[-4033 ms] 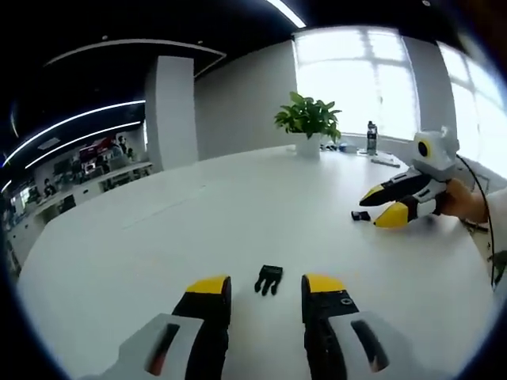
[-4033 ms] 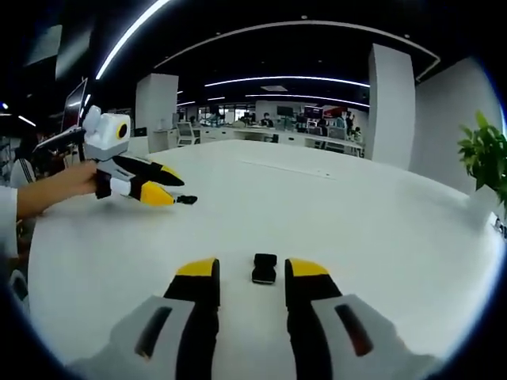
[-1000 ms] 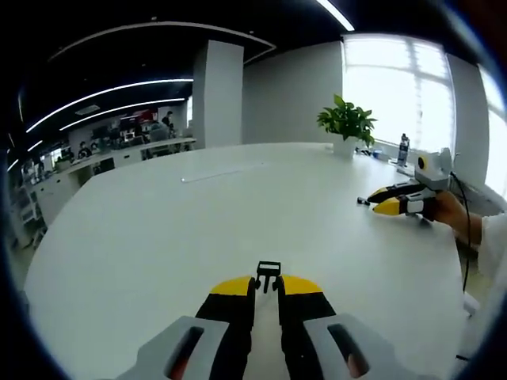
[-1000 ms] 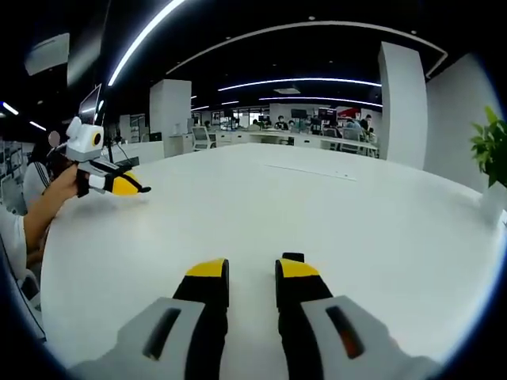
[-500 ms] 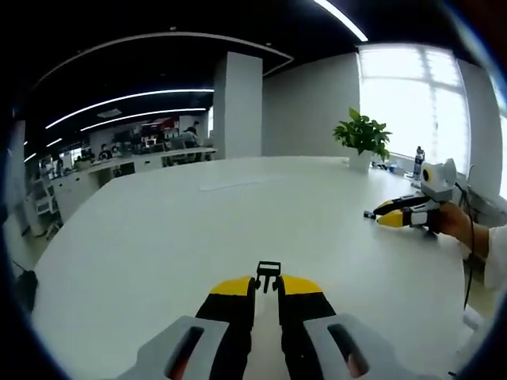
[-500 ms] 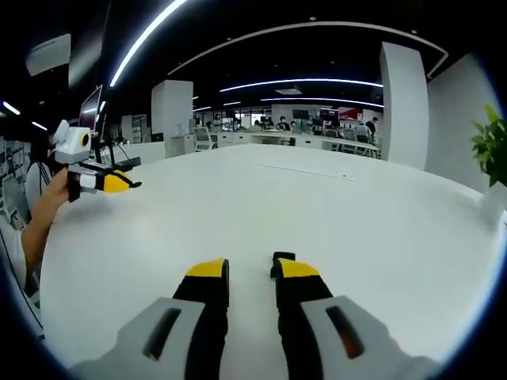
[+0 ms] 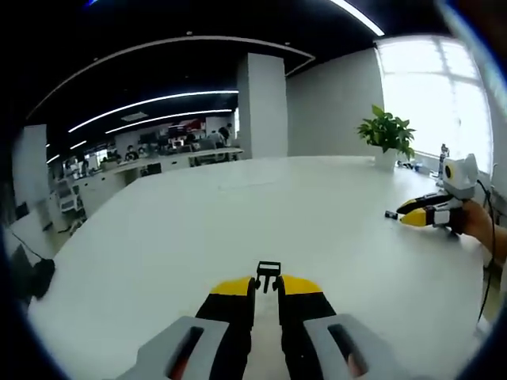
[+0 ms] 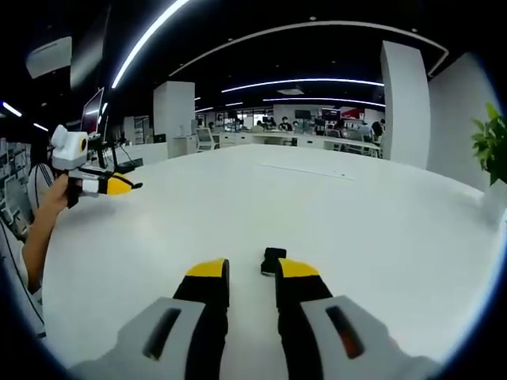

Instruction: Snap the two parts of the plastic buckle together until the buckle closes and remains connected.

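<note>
The black pronged buckle part (image 7: 268,271) sticks out between the yellow tips of my left gripper (image 7: 266,286), which is shut on it above the white table (image 7: 238,214). The other black buckle part (image 8: 273,259) sits just past the inner tip of the right-hand jaw of my right gripper (image 8: 252,271). That gripper's jaws stand apart with bare table showing between them. In the left gripper view the right gripper (image 7: 405,212) rests at the far right with the small black part (image 7: 390,214) at its tip. In the right gripper view the left gripper (image 8: 127,186) is far left, held by a hand (image 8: 49,207).
A potted plant (image 7: 388,133) and a bottle (image 7: 442,152) stand near the table's far edge by the windows. A white pillar (image 8: 405,107) and office desks lie beyond. The wide table top stretches between the two grippers.
Since 4 s ago the left gripper has shut on the pronged part and the right jaws have narrowed. Over the last second the other part has drifted left past the right jaw tip.
</note>
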Demonstrator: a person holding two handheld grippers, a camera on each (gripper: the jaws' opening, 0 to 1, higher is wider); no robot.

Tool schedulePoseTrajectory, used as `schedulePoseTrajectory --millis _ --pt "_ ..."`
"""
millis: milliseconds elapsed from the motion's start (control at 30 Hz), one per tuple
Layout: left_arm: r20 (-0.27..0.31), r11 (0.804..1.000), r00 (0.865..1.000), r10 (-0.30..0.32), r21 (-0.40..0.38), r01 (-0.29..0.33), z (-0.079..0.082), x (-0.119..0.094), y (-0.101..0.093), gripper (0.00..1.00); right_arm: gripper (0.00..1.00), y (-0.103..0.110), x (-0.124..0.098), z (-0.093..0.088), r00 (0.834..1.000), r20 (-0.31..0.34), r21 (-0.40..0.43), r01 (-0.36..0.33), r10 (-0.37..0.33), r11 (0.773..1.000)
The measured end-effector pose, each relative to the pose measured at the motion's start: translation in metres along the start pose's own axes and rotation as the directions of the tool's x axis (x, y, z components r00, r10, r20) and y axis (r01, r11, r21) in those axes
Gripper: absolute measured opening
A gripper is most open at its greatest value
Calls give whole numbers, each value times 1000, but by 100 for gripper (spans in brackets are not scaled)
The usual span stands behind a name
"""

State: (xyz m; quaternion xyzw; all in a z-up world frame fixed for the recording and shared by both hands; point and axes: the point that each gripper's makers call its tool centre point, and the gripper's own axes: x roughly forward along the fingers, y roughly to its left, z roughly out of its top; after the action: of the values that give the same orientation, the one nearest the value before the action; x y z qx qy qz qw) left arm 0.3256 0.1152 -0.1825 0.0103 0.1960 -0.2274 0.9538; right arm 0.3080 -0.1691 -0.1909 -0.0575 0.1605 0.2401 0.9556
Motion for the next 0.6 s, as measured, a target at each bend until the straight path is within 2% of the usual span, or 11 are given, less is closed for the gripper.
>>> schedulePoseTrajectory --millis 133,300,400,600 --pt "12 999 1000 0 -46 1 0 -2 4 10 22 -2 -1 -1 1000 -8 -3 2 -3 1000" --pt "-1 998 1000 25 -50 -25 -4 -2 8 10 22 -2 -2 0 1000 -2 2 0 0 1000" --pt "-12 996 997 70 -56 -70 -7 0 16 10 22 -1 -2 0 1000 -4 2 -4 4 1000" --pt "-56 992 991 118 -43 -121 -17 1 24 10 22 -1 -2 -1 1000 -12 -1 -12 12 1000"
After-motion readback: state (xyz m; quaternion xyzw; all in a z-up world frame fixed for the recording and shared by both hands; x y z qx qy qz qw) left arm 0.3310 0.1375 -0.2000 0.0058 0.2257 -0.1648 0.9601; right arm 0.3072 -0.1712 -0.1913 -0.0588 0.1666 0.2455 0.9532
